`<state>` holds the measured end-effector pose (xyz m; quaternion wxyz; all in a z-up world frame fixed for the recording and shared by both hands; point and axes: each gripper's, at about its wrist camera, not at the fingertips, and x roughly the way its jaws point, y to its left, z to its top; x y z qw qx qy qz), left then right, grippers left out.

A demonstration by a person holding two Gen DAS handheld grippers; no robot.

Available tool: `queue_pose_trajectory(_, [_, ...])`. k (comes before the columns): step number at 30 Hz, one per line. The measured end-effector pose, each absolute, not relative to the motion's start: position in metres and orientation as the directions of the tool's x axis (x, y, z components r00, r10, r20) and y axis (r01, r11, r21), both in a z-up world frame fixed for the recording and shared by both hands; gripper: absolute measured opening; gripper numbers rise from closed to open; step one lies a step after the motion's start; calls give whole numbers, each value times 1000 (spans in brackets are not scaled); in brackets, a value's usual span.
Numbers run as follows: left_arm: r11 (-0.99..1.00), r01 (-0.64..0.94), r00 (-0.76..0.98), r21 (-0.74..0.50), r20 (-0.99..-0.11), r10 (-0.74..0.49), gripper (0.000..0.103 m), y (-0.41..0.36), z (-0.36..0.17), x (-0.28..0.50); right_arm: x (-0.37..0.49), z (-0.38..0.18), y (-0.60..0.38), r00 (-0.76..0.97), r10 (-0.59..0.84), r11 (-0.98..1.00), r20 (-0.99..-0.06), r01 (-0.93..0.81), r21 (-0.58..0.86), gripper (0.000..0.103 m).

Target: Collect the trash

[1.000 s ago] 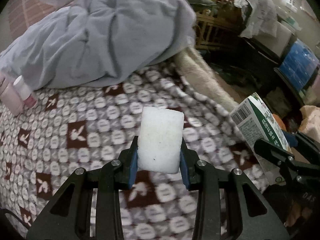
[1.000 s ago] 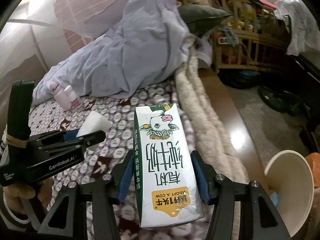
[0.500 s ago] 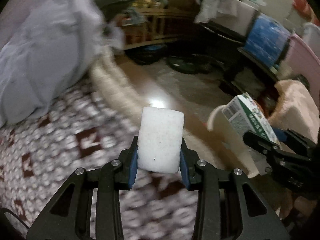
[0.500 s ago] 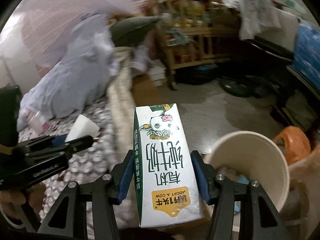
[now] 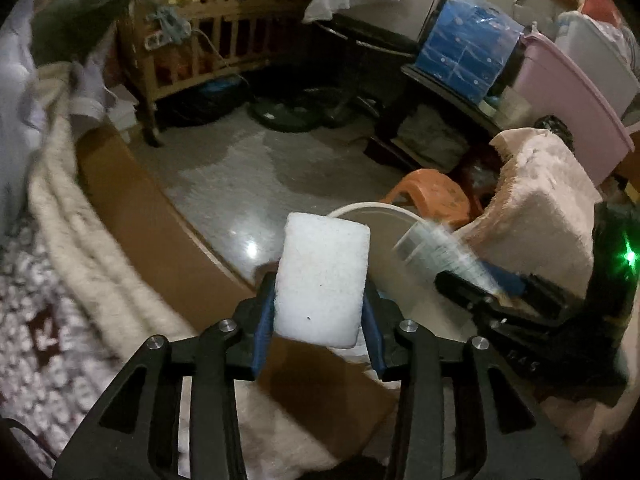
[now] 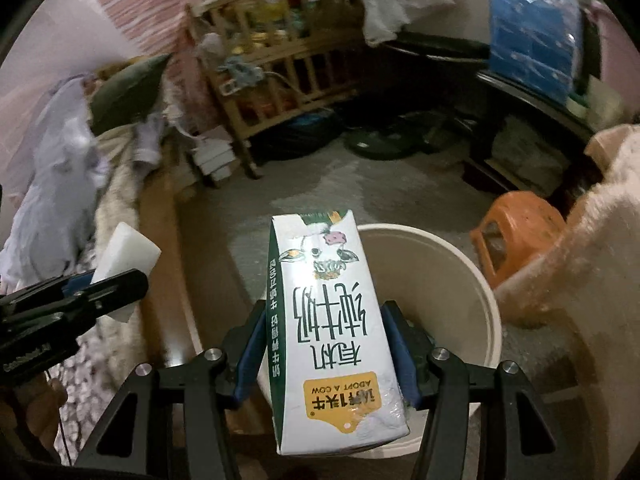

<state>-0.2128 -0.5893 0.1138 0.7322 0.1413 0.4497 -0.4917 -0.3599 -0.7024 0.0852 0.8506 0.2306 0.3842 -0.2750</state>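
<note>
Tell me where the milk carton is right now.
The milk carton sits clamped in the right claw, held over the open white bin on the floor, beside the bed.

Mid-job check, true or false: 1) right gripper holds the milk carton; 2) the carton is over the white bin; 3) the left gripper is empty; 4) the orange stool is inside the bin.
1) The right gripper holds the milk carton: true.
2) The carton is over the white bin: true.
3) The left gripper is empty: false; a white foam block sits between its opening jaws.
4) The orange stool is inside the bin: false; it stands on the floor beside it.
</note>
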Motion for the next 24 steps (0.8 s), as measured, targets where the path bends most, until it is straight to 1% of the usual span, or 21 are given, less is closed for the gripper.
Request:
queue_pose_trajectory(2, [475, 843, 90, -252, -805, -587, 42, -600, 108, -212, -361, 79, -709, 547, -288, 733, -786, 654, 187, 54])
queue_pose_trajectory(4, [468, 842, 70, -267, -807, -586, 53, -607, 103, -213, -360, 74, -715, 543, -278, 724, -792, 660, 199, 55])
queue_pose_trajectory(5, [467, 840, 61, -276, -807, -587, 55, -609, 101, -213, -360, 72, -717, 548, -274, 721, -791, 661, 208, 56])
queue_pose_trajectory(6, [466, 839, 58, -280, -806, -589, 58, -610, 100, -213, -362, 71, -719, 551, -275, 715, -788, 665, 215, 59])
queue_pose_trajectory(8, [467, 843, 71, -268, -805, -590, 59, -607, 100, -212, -364, 69, -721, 551, -281, 704, -786, 675, 221, 61])
queue_pose_trajectory(11, [482, 852, 131, -204, -809, -574, 59, -606, 102, -215, -367, 71, -716, 561, -285, 706, -777, 671, 225, 61])
queue_pose_trajectory(13, [491, 854, 164, -171, -807, -567, 59, -601, 104, -216, -367, 75, -708, 563, -309, 718, -766, 667, 200, 61])
queue_pose_trajectory(15, [501, 853, 198, -149, -795, -573, 59, -591, 110, -217, -366, 81, -698, 566, -335, 730, -753, 661, 172, 61])
queue_pose_trajectory(21, [540, 838, 307, -77, -751, -584, 59, -556, 132, -222, -364, 103, -675, 597, -372, 751, -711, 643, 147, 61])
queue_pose_trajectory(24, [568, 821, 357, -60, -723, -592, 59, -537, 144, -223, -361, 115, -659, 612, -386, 764, -690, 631, 133, 61])
